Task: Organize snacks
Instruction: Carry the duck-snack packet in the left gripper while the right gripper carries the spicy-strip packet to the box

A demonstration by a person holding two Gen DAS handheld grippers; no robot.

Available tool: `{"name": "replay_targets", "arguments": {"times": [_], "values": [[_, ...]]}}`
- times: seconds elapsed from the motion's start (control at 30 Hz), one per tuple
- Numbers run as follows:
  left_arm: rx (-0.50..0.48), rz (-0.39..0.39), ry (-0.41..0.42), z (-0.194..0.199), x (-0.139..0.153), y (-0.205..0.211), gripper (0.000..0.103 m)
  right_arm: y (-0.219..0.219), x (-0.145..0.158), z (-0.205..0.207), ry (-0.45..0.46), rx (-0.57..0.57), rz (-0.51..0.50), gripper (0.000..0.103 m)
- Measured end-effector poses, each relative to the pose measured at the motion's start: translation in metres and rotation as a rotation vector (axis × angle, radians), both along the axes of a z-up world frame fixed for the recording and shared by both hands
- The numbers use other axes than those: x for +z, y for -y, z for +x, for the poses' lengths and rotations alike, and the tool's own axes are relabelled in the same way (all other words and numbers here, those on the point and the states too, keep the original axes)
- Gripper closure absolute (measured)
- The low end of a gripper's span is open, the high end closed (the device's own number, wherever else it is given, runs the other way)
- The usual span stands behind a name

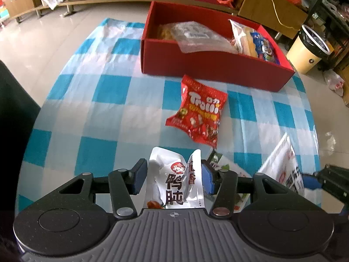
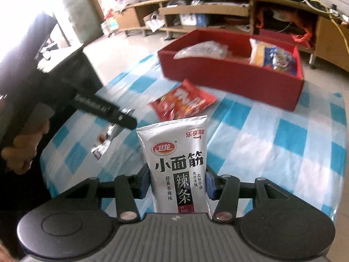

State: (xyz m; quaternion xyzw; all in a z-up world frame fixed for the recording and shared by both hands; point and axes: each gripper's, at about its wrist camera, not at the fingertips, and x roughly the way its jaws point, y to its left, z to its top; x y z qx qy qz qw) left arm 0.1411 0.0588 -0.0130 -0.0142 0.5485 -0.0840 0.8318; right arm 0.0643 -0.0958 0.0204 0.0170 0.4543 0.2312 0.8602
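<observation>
Your left gripper (image 1: 172,175) has its blue pads pinched in on a crinkly white foil pouch (image 1: 176,181) with black Chinese lettering. The pouch is folded over on itself, and its bottom is cut off behind the gripper body, so you can't read the whole label. Your right gripper (image 2: 177,182) is clamped the same way on a taller, smooth white pouch (image 2: 175,166), standing upright between the pads, with its lower end hidden too.

Under the left gripper there's another packet (image 1: 226,170), green and white, mostly covered, so I can't tell what it is. In the right wrist view the left gripper is blurred, and its pouch is just a silvery smear.

Further out, a glossy red Trolli bag (image 1: 197,111) lies flat on the blue-and-white checked cloth (image 1: 104,113), just in front of the red cardboard box (image 1: 209,67). Inside the box are a clear plastic bag (image 1: 196,37) and some blue and yellow packs (image 1: 255,43) leaning at the right end, partly hidden by the wall.
</observation>
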Motion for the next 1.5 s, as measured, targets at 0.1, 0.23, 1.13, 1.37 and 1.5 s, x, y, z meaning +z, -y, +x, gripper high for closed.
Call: {"name": "replay_targets", "arguments": {"times": [0.1,0.23,1.13,1.37,1.5], "values": [[-0.002,0.005,0.008,0.004,0.003,0.005,0.043,0.003,0.003,0.011,0.026,-0.027,0.006,0.055],[-0.009,0.021,0.031,0.009,0.008,0.011,0.043,0.005,0.007,0.024,0.061,-0.053,0.012,0.055],[-0.034,0.084,0.172,0.085,0.036,0.059,0.043,0.038,0.035,0.124,0.207,-0.198,0.053,0.055],[-0.026,0.097,0.179,0.106,0.035,0.064,0.043,0.041,0.036,0.146,0.226,-0.209,0.050,0.055],[-0.025,0.101,0.192,0.117,0.036,0.068,0.043,0.046,0.032,0.158,0.217,-0.223,0.041,0.055]]}}
